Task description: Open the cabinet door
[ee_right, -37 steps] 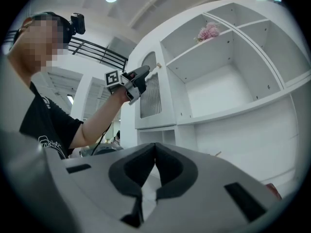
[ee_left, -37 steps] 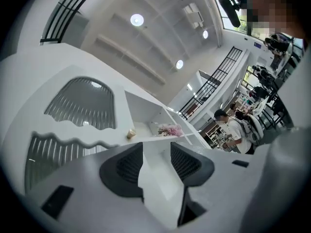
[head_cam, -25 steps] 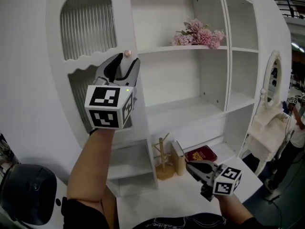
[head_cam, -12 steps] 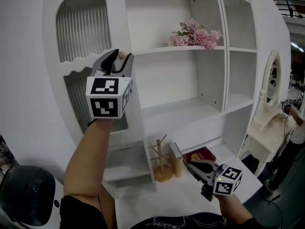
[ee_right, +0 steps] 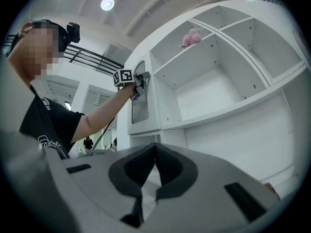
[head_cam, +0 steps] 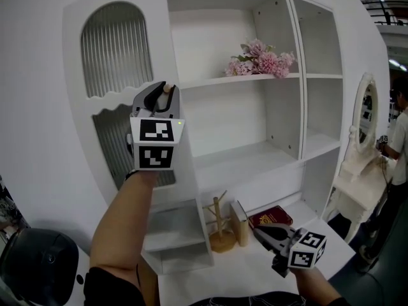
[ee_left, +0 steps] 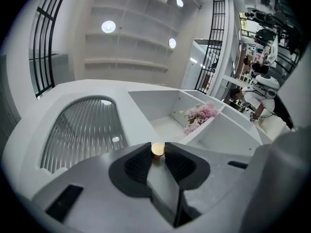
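Observation:
The white cabinet door has two ribbed glass panels and a small round gold knob at its right edge. My left gripper is raised to that knob. In the left gripper view the knob sits between the two dark pads, which have just been closing and now press on it from both sides. My right gripper hangs low at the right, over the counter, with its jaws together and nothing in them. In the right gripper view its tips meet, and the left arm shows at the door.
Open shelves fill the cabinet right of the door, with pink flowers on the upper one. On the counter below stand a wooden mug tree, an upright book and a red book. A vanity mirror and a person are at far right.
The left gripper's jaws, wide apart around the knob a second ago, have closed onto it. The right gripper has stayed where it was.

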Available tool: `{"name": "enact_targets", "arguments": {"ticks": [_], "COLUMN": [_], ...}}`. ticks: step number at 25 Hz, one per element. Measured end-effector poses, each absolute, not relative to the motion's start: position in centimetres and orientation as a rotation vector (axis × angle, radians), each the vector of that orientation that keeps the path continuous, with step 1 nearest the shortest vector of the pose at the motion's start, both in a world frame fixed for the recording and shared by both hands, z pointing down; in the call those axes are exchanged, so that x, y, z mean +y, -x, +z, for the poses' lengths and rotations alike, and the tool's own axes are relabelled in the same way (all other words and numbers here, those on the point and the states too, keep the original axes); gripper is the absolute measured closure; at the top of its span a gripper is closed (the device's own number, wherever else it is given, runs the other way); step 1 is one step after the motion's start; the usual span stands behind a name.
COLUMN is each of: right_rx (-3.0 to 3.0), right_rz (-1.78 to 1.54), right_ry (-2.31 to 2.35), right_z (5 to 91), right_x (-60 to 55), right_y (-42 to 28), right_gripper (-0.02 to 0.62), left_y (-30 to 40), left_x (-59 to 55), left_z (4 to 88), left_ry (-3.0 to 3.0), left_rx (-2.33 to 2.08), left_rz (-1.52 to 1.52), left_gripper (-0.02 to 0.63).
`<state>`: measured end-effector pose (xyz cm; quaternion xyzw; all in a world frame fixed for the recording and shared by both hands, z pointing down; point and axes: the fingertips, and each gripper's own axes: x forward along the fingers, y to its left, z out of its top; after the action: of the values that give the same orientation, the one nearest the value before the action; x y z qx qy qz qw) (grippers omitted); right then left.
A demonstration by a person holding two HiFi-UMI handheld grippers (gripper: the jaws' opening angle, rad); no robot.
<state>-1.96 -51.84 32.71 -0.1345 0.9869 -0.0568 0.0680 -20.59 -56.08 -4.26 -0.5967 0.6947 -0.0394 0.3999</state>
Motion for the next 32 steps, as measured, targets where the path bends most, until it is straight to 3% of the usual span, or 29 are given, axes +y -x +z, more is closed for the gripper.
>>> {"name": "enact_targets", "arguments": {"ticks": [32], "right_rx": [2.963], "right_rz": [-0.191], "right_ry": [0.378], "right_z": [31.4], "right_x": [-44.7], "right_y": [3.3], "right_gripper": [0.589], "left_y": [18.4], "left_x": [-49.3], "left_z": [-4.2], "left_ry": [1.643], "left_rx": [1.682], "left_rz": [-0.114], "left_gripper": [0.531]}}
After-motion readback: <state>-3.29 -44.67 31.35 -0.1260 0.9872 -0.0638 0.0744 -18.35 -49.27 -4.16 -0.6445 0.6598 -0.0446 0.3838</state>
